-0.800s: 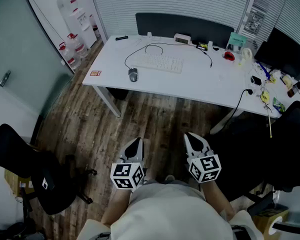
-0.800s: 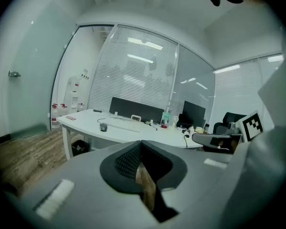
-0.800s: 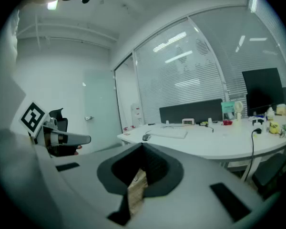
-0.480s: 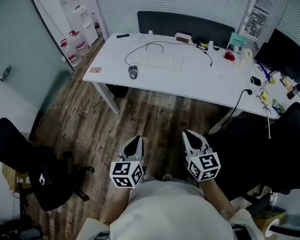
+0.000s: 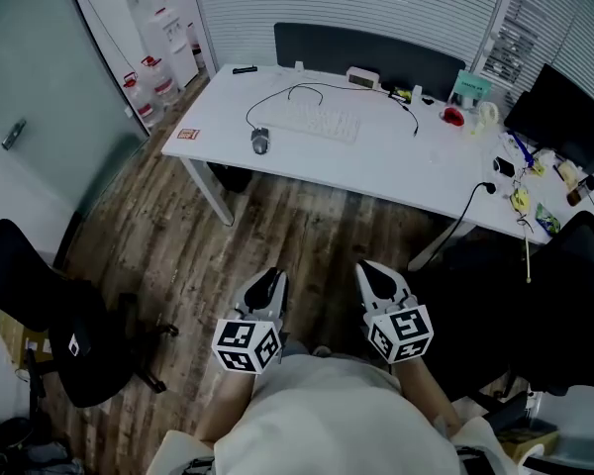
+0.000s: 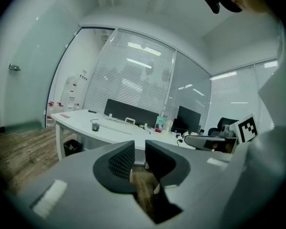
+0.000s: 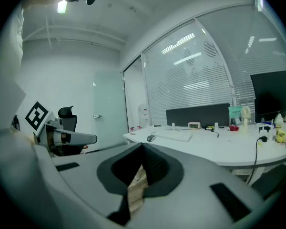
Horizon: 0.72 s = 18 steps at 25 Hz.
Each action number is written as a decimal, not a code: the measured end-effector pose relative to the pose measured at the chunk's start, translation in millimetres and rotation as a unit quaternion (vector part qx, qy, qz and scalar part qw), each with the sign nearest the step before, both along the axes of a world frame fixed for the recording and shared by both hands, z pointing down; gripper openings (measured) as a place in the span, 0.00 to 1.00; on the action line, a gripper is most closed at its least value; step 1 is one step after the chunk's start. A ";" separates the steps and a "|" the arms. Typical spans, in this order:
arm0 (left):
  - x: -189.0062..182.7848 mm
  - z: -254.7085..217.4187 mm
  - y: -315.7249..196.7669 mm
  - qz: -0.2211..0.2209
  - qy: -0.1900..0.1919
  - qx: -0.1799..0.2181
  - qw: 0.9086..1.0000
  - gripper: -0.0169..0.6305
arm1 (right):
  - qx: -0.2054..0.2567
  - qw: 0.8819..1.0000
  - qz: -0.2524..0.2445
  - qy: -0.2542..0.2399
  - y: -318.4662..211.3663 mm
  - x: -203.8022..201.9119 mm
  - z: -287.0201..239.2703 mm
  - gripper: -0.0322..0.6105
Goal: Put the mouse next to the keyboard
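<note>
Standing well back from the counter (image 5: 406, 171), over the wooden floor (image 5: 188, 236), with left tool (image 5: 267, 283) and right tool (image 5: 374, 273) held low at the body. Noted left tool's jaws a narrow slit apart with nothing between; right tool's jaws pressed together, also empty. Found mouse (image 5: 260, 141) near the counter's front-left corner, a little off the left end of the keyboard (image 5: 324, 123), not touching it. Traced its cable (image 5: 277, 97) looping toward the back edge and round behind the keyboard. Judged as the approach step, with the grasp not yet begun. Close in on the front edge first, steering right of the black office chair (image 5: 69, 344) at the left. Spread the working jaws wide before reaching over, not above the mouse. Probably use the left tool, being on the mouse's side. Come down from above and pinch across the mouse's two flanks, low on the body, to avoid squeezing it out forward. Lift only slightly or slide, keeping slack in the cable so as not to drag the keyboard. Set down just beside the keyboard's end, parallel to it, clear of the keys. Release fully before backing away.
</note>
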<state>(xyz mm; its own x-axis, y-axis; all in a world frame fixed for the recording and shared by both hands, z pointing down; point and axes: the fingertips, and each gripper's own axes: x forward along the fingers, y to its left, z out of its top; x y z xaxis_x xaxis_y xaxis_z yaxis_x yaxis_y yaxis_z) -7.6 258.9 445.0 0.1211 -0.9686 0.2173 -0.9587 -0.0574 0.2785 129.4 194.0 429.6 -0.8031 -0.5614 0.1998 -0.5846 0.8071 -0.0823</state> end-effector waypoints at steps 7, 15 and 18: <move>10.9 2.9 3.2 0.020 -0.003 -0.003 1.000 0.33 | -0.010 1.000 -0.013 -0.016 4.6 0.3 2.7 0.25; 7.4 6.8 -20.1 0.015 0.004 -0.005 1.000 0.46 | -0.033 0.998 -0.047 -0.030 -6.5 -5.2 8.5 0.47; -2.4 7.8 -36.8 0.010 0.002 -0.003 1.000 0.47 | -0.034 0.998 -0.044 -0.029 -22.2 -10.5 11.5 0.52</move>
